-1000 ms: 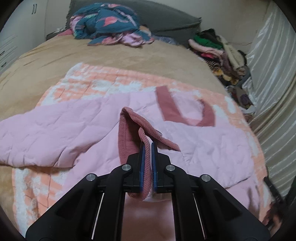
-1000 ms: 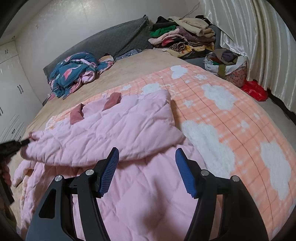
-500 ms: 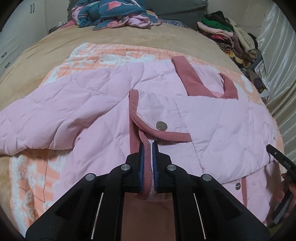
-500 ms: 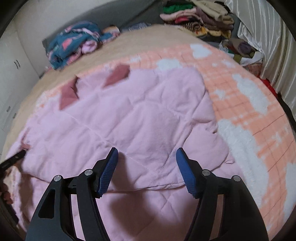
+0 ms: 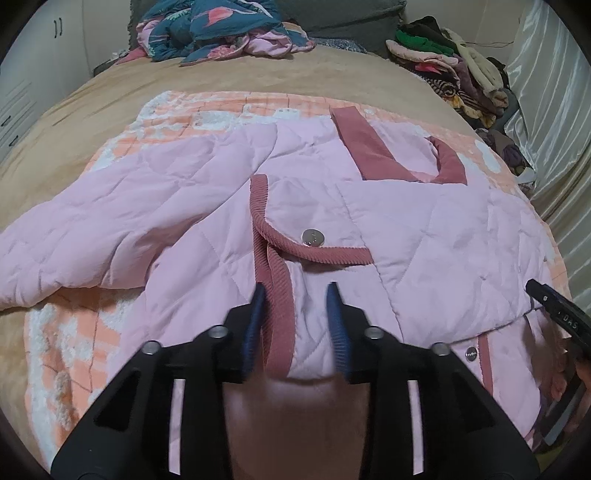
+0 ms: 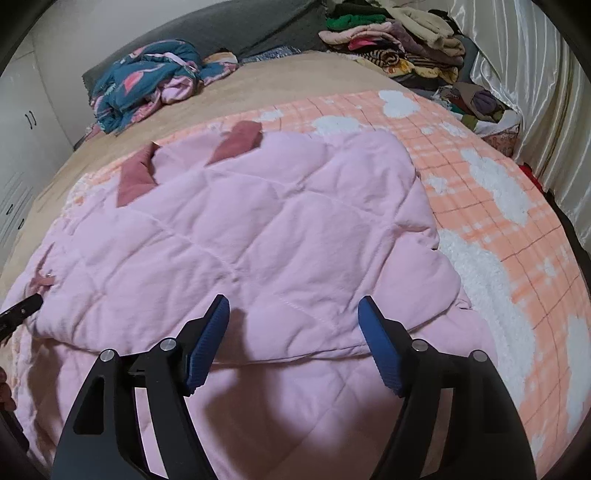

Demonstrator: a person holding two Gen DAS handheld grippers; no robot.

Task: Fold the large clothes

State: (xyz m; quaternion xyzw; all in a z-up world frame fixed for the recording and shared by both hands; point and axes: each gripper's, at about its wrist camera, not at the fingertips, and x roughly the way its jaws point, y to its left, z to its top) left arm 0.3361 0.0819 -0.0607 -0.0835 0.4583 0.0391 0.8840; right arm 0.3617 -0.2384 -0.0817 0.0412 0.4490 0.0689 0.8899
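Observation:
A pink quilted jacket [image 5: 424, 229] with dark pink corduroy trim lies spread on the bed; it also shows in the right wrist view [image 6: 258, 236]. My left gripper [image 5: 295, 291] is open just above it, and the corduroy cuff [image 5: 275, 306] lies loose between its jaws. A silver snap [image 5: 312, 236] sits beyond the cuff. One sleeve [image 5: 110, 225] lies folded across the body. My right gripper [image 6: 291, 306] is open and empty over the folded jacket edge. Its tip shows at the right edge of the left wrist view [image 5: 554, 310].
An orange-and-white checked blanket [image 6: 491, 192] lies under the jacket on the tan bed cover [image 5: 110, 92]. A crumpled blue patterned garment [image 5: 221, 33] lies near the grey pillow. A pile of clothes [image 6: 399, 40] is at the far right, next to curtains [image 6: 554, 110].
My left gripper has opened and let go of the corduroy cuff, which now lies flat on the jacket. The right gripper stayed open and moved slightly lower over the jacket.

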